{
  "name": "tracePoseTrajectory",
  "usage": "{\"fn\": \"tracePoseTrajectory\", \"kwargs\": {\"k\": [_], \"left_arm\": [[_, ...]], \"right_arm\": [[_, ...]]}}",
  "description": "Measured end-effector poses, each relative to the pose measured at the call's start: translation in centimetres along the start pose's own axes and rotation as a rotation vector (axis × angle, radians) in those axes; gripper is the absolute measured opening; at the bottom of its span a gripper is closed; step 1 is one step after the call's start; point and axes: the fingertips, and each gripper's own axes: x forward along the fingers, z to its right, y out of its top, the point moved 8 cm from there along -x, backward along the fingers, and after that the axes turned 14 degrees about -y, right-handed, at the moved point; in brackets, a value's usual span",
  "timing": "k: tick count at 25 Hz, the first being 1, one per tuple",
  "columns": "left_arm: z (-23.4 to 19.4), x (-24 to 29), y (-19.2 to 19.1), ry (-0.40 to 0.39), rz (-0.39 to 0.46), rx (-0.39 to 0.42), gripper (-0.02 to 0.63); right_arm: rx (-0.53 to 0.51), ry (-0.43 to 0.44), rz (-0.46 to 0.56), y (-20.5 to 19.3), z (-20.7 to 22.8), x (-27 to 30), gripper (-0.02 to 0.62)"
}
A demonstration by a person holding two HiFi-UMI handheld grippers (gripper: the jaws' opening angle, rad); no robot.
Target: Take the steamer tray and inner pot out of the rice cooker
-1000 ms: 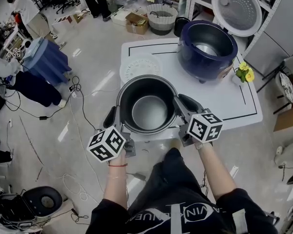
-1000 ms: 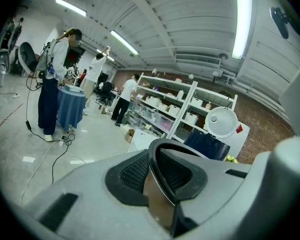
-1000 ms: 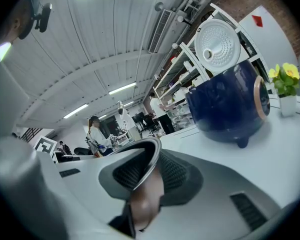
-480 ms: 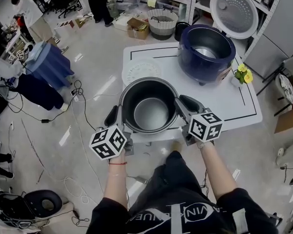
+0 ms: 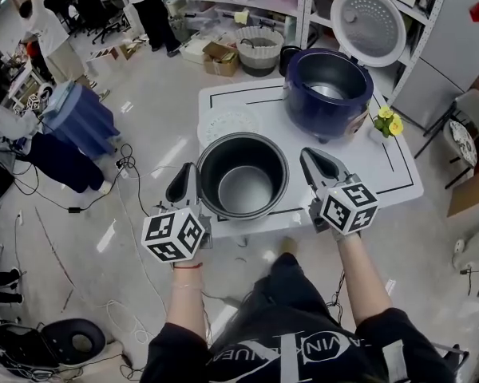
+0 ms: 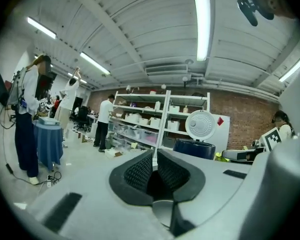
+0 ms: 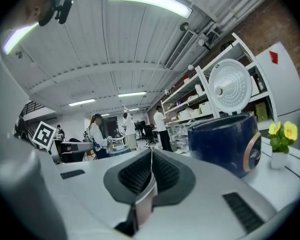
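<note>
Inner pot (image 5: 243, 175) at worktop (image 5: 367, 170)'s 6 o'clock edge, clear both sides; left gripper (image 5: 188, 170) closing, slit left, empty; right gripper (image 5: 307, 156) just clenched, empty.

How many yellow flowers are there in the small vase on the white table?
2. One yellow flower is next to the blue rice cooker. The other is right beside it. Both are in the white vase on the white table. More may be hidden behind them.

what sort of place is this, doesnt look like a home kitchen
Probably a lab or workshop: open storage shelving, loose cables across the floor, and the rice cooker set on a marked white table.
</note>
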Motion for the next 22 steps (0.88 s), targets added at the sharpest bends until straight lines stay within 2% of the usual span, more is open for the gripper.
{"fn": "tracePoseTrajectory", "kwargs": {"k": [9,16,22], "left_arm": [[2.3,-2.9,3.6,-0.009,0.072,0.176,0.018],[3.0,-5.7,5.2,0.019,0.125,0.180,0.014],[2.9,-7.3,5.6,0.047,0.131,0.173,0.014]], "right_arm": [[-0.081,0.015,0.117,3.3,-1.4,-3.3,-0.002],[-0.089,0.035,0.180,4.9,-2.7,-5.2,-0.002],[-0.094,0.029,0.202,5.6,-2.8,-6.2,-0.002]]}}
